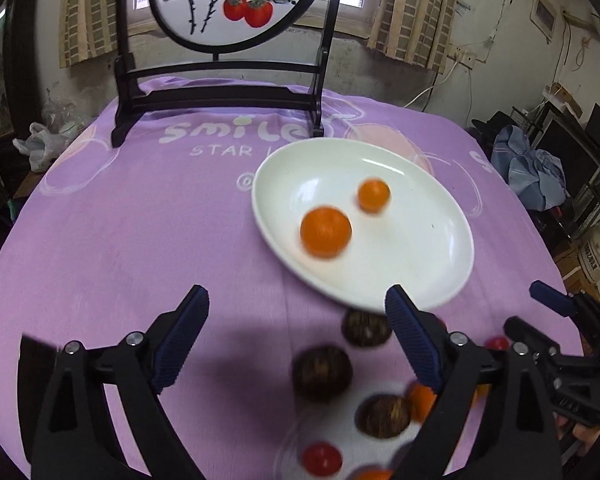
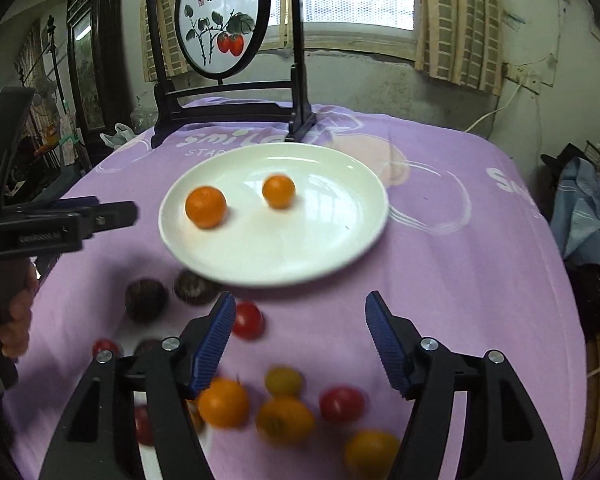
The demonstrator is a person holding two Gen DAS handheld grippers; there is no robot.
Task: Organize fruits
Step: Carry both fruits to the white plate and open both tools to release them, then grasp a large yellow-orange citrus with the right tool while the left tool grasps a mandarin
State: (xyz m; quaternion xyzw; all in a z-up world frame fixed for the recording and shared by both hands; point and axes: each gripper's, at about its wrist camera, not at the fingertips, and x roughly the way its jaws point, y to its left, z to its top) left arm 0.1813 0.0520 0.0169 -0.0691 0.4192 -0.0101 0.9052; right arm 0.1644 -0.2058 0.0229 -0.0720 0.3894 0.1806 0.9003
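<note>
A white plate (image 1: 432,264) (image 2: 300,256) on the purple cloth holds two oranges, a larger one (image 1: 326,232) (image 2: 206,207) and a smaller one (image 1: 374,195) (image 2: 278,191). Nearer me lie loose fruits: dark brown round ones (image 1: 322,372) (image 2: 146,298), red tomatoes (image 1: 320,458) (image 2: 248,320), oranges (image 2: 223,402) and yellow ones (image 2: 283,381). My left gripper (image 1: 296,336) is open and empty, above the dark fruits. My right gripper (image 2: 300,340) is open and empty, above the loose fruits. The left gripper also shows at the left of the right wrist view (image 2: 112,214).
A black wooden stand with a round painted screen (image 1: 228,0) (image 2: 222,20) stands at the table's far side. The table edge drops off at right, with blue cloth (image 1: 536,172) and clutter beyond. A white plastic bag (image 1: 40,144) lies off the left edge.
</note>
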